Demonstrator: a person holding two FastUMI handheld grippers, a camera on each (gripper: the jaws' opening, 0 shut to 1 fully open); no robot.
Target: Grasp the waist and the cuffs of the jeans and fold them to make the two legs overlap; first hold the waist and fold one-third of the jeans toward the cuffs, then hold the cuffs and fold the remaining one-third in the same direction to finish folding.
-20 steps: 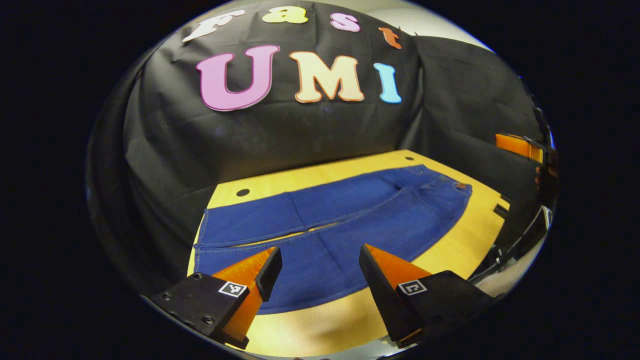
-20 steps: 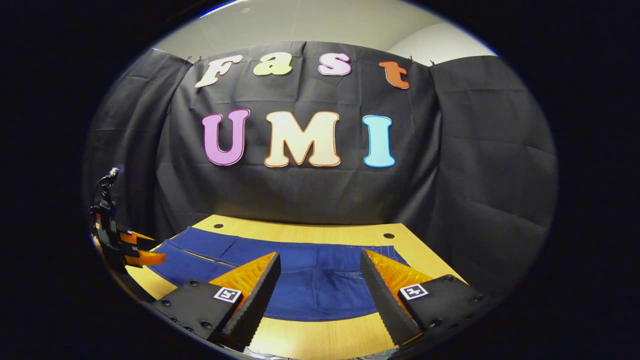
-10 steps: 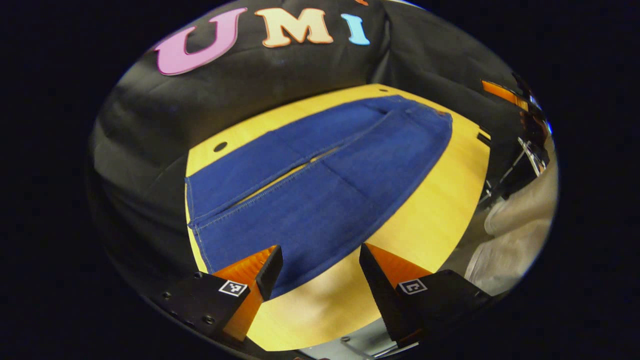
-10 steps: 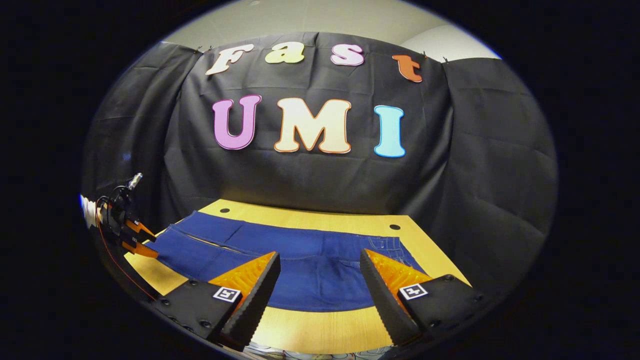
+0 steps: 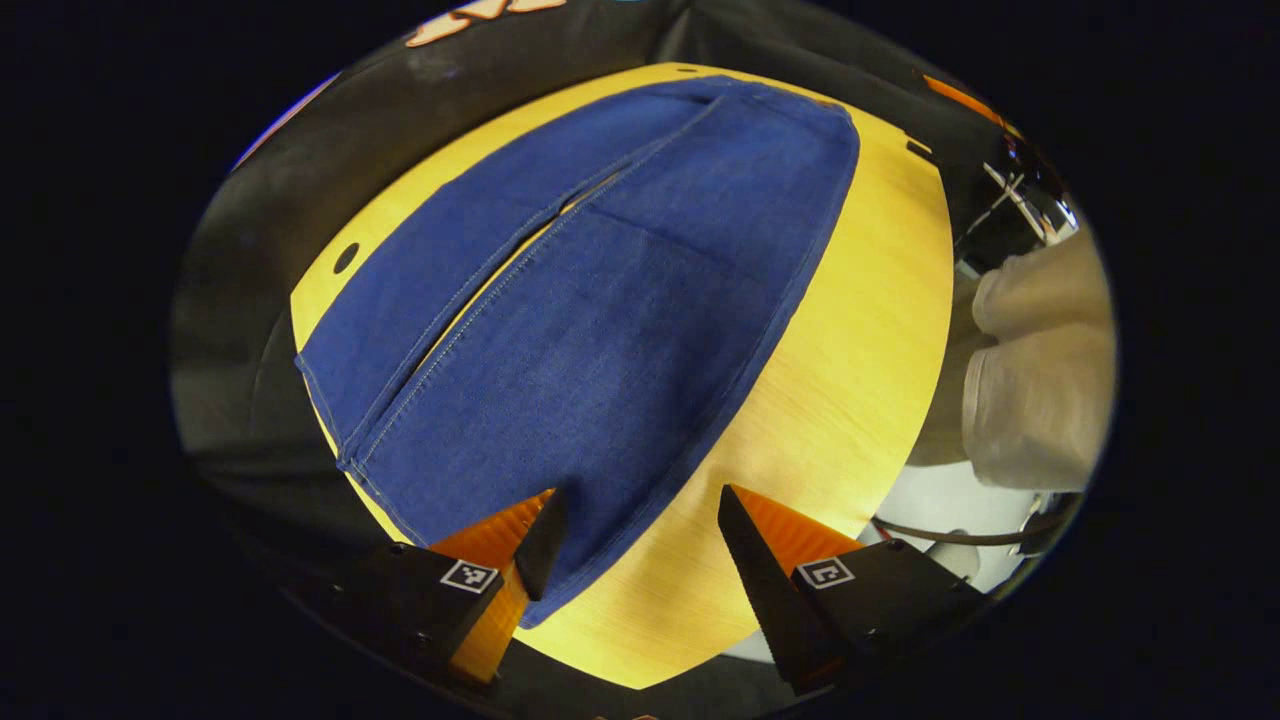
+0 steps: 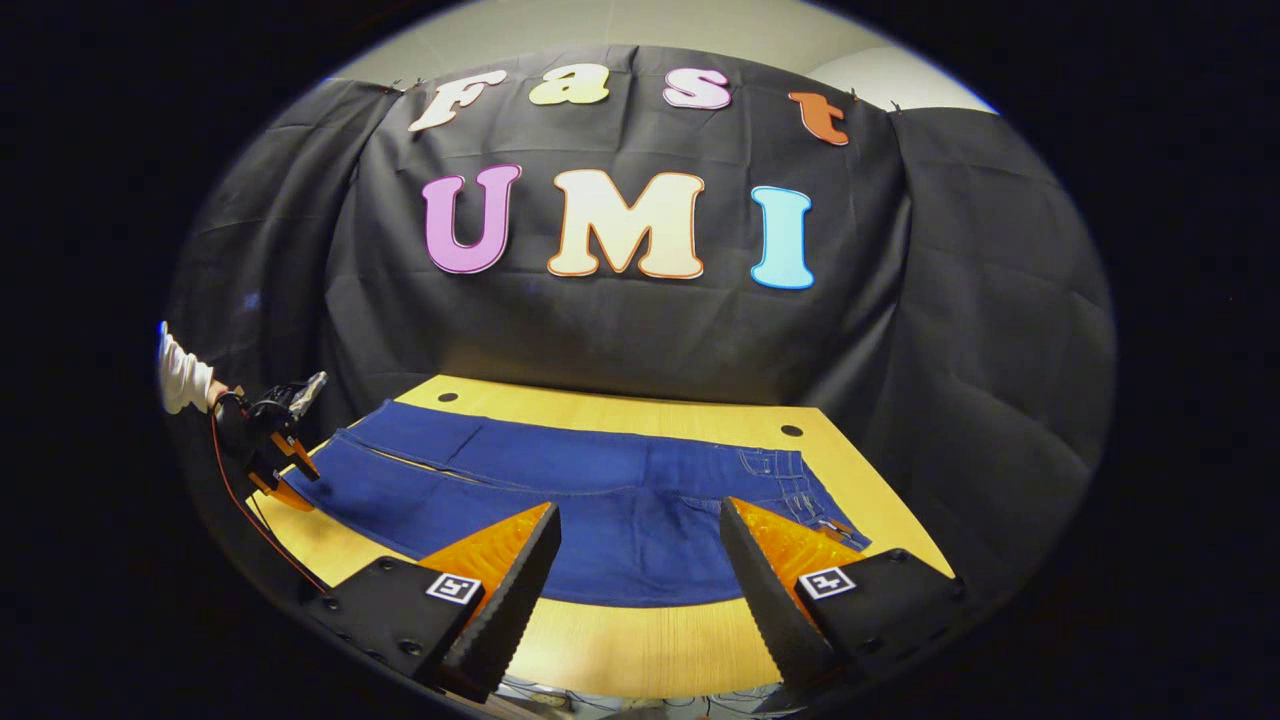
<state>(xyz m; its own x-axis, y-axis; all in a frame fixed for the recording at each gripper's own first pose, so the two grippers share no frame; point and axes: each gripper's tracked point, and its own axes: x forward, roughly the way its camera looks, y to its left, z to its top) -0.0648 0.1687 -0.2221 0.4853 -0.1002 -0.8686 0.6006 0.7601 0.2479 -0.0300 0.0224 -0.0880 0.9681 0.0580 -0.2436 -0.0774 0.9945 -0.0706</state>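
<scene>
Blue jeans (image 5: 600, 330) lie flat on the yellow wooden table (image 5: 850, 380), legs side by side with a narrow gap between them. In the left gripper view the cuffs are near and the waist is far. My left gripper (image 5: 640, 535) is open, tilted down over the near leg's cuff corner, nothing between its fingers. In the right gripper view the jeans (image 6: 600, 500) stretch across the table (image 6: 640, 645), waist at the right. My right gripper (image 6: 640, 545) is open above the near edge by the waist. The left gripper (image 6: 275, 450) also appears at the far left, by the cuffs.
Black cloth walls close in the table's back and sides. Two small round holes (image 6: 791, 431) mark the tabletop's far edge. A person's light sleeve (image 5: 1040, 370) sits right of the table in the left gripper view; another sleeve (image 6: 180, 375) shows behind the left gripper.
The left gripper has tipped downward and closed in on the cuffs, so the jeans loom larger. The right gripper has shifted slightly, bringing the waist more into view. Both stayed open.
</scene>
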